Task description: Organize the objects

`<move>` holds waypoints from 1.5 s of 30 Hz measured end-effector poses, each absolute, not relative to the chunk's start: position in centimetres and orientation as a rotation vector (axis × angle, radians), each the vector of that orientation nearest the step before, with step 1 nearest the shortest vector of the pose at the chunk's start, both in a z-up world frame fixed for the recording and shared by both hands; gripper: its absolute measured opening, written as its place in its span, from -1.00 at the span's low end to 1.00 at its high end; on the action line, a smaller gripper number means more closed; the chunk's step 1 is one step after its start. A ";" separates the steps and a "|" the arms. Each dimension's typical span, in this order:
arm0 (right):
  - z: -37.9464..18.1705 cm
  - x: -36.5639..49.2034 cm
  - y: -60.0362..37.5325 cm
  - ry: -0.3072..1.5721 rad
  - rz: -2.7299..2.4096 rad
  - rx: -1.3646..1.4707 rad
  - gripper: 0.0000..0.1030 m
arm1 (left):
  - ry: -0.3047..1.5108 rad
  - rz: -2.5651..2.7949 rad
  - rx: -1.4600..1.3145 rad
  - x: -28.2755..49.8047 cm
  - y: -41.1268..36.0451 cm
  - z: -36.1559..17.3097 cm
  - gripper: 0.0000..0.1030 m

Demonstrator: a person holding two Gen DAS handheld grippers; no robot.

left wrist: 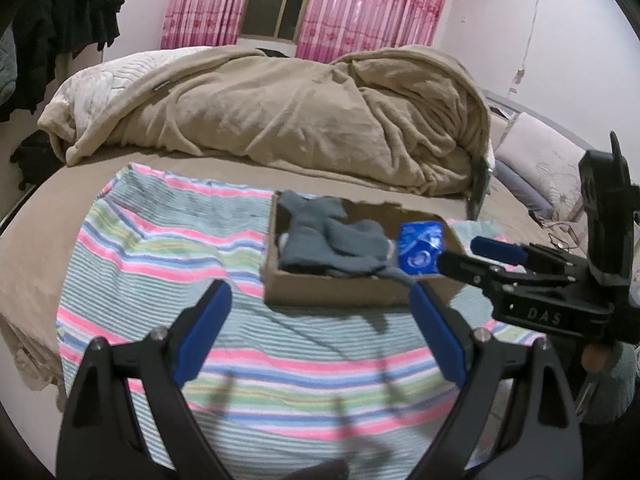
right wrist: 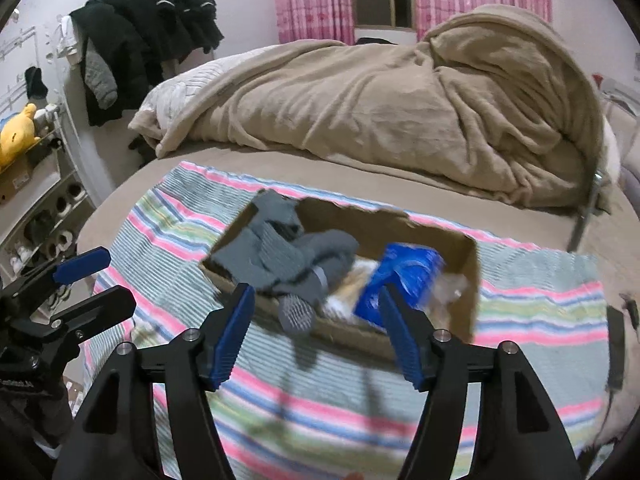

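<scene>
A shallow cardboard box (left wrist: 320,294) (right wrist: 468,276) sits on a striped cloth (left wrist: 160,256) (right wrist: 540,312) on the bed. Grey socks (left wrist: 332,240) (right wrist: 296,260) lie in its left part, one toe hanging over the near wall. A blue packet (left wrist: 420,250) (right wrist: 404,280) stands in its right part. My left gripper (left wrist: 320,304) is open and empty, just short of the box. My right gripper (right wrist: 316,304) is open and empty over the box's near wall, the packet beside its right finger. It also shows in the left wrist view (left wrist: 468,256).
A rumpled beige blanket (left wrist: 300,120) (right wrist: 400,100) is piled behind the box. Dark clothes (right wrist: 152,32) hang at the left wall above a shelf with shoes and a yellow plush toy (right wrist: 16,132). Pink curtains (left wrist: 360,4) hang behind the bed. A pillow (left wrist: 548,160) lies at the right.
</scene>
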State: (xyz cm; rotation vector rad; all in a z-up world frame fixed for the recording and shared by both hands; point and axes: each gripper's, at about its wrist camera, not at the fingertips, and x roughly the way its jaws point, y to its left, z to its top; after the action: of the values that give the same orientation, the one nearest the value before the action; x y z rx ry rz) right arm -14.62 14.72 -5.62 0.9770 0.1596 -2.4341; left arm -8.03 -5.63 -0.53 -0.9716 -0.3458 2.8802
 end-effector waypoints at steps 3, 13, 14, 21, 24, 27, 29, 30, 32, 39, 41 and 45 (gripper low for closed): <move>-5.5 -13.6 15.8 0.149 -2.452 0.982 0.36 | -0.336 2.869 -0.973 -7.4 -4.8 -0.3 0.78; -5.7 -10.6 18.8 0.110 -2.500 1.006 0.37 | -0.313 2.839 -1.016 -5.3 -2.3 -0.5 0.78; -5.8 -10.3 19.1 0.107 -2.508 1.011 0.37 | -0.312 2.836 -1.020 -5.2 -2.0 -0.6 0.78; -6.0 -8.4 20.9 0.097 -2.556 1.030 0.37 | -0.262 2.856 -1.063 -4.7 -0.9 -0.9 0.78; -6.3 -8.1 21.2 0.097 -2.554 1.040 0.37 | -0.245 2.870 -1.076 -4.5 -0.5 -1.0 0.78; -6.5 -8.0 21.4 0.095 -2.559 1.043 0.37 | -0.220 2.874 -1.069 -4.3 -0.1 -1.0 0.78; -6.5 -8.1 21.5 0.087 -2.559 1.044 0.37 | -0.216 2.865 -1.069 -4.2 0.1 -1.0 0.78; -6.6 -8.1 21.5 0.086 -2.558 1.044 0.37 | -0.214 2.859 -1.070 -4.2 0.2 -1.1 0.78; -6.6 -8.1 21.5 0.086 -2.558 1.044 0.37 | -0.207 2.859 -1.071 -4.2 0.3 -1.0 0.78; -6.7 -8.1 21.6 0.082 -2.557 1.042 0.37 | -0.206 2.864 -1.067 -4.2 0.2 -0.9 0.78; -6.6 -8.1 21.6 0.084 -2.557 1.042 0.37 | -0.207 2.867 -1.061 -4.1 0.2 -0.9 0.78; -6.6 -8.1 21.6 0.084 -2.556 1.040 0.37 | -0.208 2.869 -1.047 -4.0 0.1 -0.7 0.78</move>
State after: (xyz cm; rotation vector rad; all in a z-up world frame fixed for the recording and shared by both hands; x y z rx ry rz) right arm -8.14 21.61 -6.63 1.0404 0.0840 -2.5563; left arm -3.99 0.13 -0.75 -1.0466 -0.2084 2.8688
